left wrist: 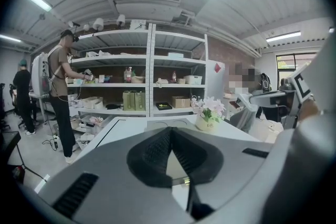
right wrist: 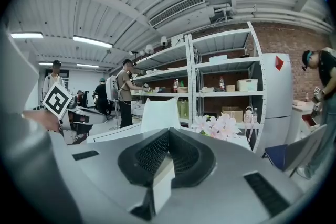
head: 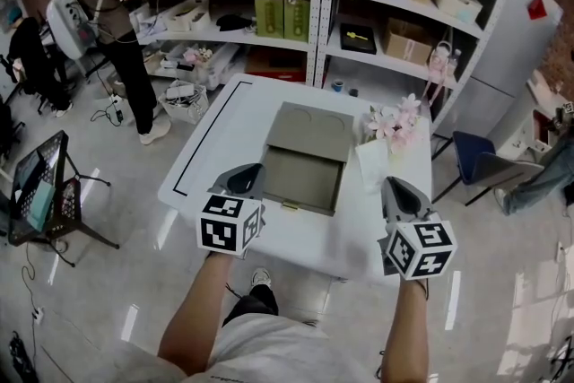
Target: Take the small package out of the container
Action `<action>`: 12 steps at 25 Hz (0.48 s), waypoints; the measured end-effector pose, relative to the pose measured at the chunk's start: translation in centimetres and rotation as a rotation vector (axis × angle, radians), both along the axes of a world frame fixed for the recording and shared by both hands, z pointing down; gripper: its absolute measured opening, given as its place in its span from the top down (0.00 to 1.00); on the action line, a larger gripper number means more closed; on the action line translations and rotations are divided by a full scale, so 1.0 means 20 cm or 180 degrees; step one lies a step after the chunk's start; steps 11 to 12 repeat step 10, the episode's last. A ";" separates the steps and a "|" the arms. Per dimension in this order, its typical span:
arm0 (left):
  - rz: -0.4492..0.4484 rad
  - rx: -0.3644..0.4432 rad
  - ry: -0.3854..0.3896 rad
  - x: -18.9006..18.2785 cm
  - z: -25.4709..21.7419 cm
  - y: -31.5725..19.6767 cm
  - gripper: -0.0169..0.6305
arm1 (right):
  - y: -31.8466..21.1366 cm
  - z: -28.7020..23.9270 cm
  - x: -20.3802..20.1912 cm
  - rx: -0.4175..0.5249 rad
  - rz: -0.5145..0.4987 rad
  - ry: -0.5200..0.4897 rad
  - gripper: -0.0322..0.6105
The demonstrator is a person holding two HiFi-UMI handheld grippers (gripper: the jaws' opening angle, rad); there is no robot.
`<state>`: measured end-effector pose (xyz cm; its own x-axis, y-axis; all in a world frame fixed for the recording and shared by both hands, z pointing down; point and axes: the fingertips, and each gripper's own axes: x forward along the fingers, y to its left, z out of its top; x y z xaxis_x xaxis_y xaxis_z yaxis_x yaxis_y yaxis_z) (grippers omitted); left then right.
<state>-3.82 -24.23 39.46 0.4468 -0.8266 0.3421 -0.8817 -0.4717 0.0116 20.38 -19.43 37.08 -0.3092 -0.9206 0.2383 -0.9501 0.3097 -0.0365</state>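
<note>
An open grey container (head: 302, 179) lies in the middle of the white table (head: 215, 143), its lid (head: 316, 130) folded back. My right gripper (head: 395, 189) hovers over the table's front right, shut on a small flat white package (head: 370, 164) that stands up from its jaws to the right of the container. In the right gripper view the package (right wrist: 160, 113) rises between the pads (right wrist: 152, 152). My left gripper (head: 244, 176) is at the container's front left corner, shut and empty. Its closed tips (left wrist: 170, 131) point along the container (left wrist: 157, 124).
A pot of pink flowers (head: 395, 121) stands on the table's far right corner, just behind the package. Stocked shelves (head: 314, 4) line the back wall, with a person (head: 112, 13) at their left end. A blue chair (head: 475, 161) is on the right, a stand (head: 40, 184) on the left.
</note>
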 end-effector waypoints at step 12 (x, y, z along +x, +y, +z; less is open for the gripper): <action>-0.0070 -0.0043 -0.0005 -0.06 0.01 0.01 0.97 | 0.00 0.00 -0.01 -0.0003 0.0000 -0.0025 0.94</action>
